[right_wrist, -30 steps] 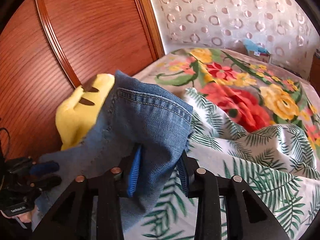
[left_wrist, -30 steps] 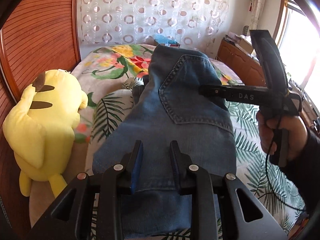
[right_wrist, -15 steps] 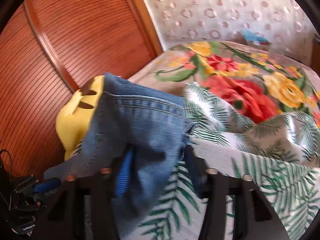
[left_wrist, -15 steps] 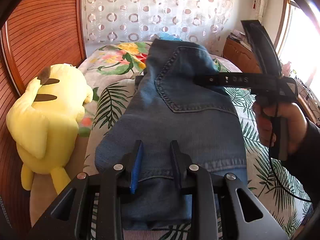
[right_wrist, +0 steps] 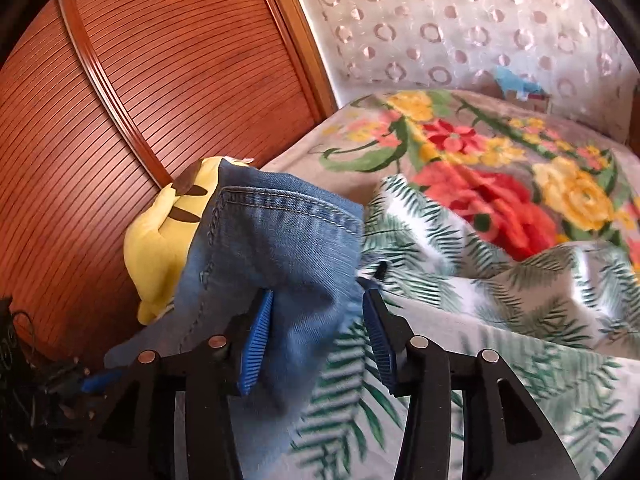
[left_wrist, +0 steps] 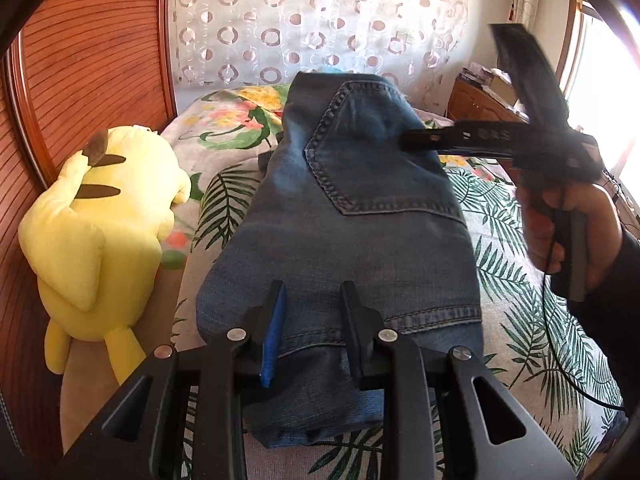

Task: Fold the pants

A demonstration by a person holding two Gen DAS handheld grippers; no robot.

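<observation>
- The pants [left_wrist: 348, 216], blue denim jeans, lie folded along the bed [left_wrist: 516, 288]; a stitched back pocket faces up, and the far end of the fold stands raised above the bedspread
- The left gripper [left_wrist: 312, 320] sits at the near end of the pants; its jaws are narrowly spread with a fold of denim running between them; the black right finger presses into the cloth and the blue pad of the left finger lies against it, so the jaws pinch the pants
- The right gripper [right_wrist: 316, 320] holds to the far raised end of the pants [right_wrist: 276, 264]; its jaws are opening; the denim hangs between them, lying against the left blue pad, while the right blue pad stands clear of the cloth with a gap showing
- In the left wrist view the right gripper [left_wrist: 404, 142] reaches in from the right, its black finger tip at the edge of the raised denim; a person's hand [left_wrist: 568, 228] in a dark sleeve grips its handle; this part is blurred
- A yellow plush toy [left_wrist: 96, 236] lies on the bed beside the pants on the left, against the ribbed wooden headboard [left_wrist: 92, 60]; toy and pants do not touch
- The bedspread shows green fern leaves near the pants and large red and yellow flowers [right_wrist: 516, 176] farther off; a curtain with a ring pattern [left_wrist: 320, 20] hangs behind the bed
</observation>
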